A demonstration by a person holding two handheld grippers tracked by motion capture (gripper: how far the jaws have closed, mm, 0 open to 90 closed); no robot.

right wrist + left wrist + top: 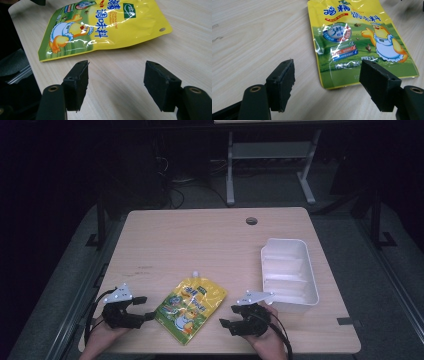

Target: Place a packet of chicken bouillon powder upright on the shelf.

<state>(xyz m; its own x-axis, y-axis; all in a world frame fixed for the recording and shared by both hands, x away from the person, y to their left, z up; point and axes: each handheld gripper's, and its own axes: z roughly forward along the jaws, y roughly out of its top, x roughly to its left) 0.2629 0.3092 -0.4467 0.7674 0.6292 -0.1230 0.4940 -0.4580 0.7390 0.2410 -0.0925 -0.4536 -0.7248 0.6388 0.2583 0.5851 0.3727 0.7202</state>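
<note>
1. A yellow and green pouch is lying flat on the wooden surface, near the front edge and between the two grippers, with its spout end pointing away from the person and its bottom edge angling toward the front edge.
2. The left gripper is sitting low over the surface just to the left of the pouch, held by the person's left hand, and its jaws are standing wide apart with nothing between them.
3. In the left gripper view, the left gripper is pointing at the pouch, whose lower corner is lying just beyond the gap between the jaws; the pads are not touching it.
4. The right gripper is resting just to the right of the pouch, held by the person's right hand, and its jaws are also standing wide open and empty.
5. In the right gripper view, the right gripper is facing the side of the pouch, with a strip of bare surface lying between the jaws and the pouch's edge.
6. The pouch is showing a cartoon duck in a white apron and blue lettering.
7. A white plastic bin is standing on the right side of the surface, just behind the right gripper and apart from the pouch.
</note>
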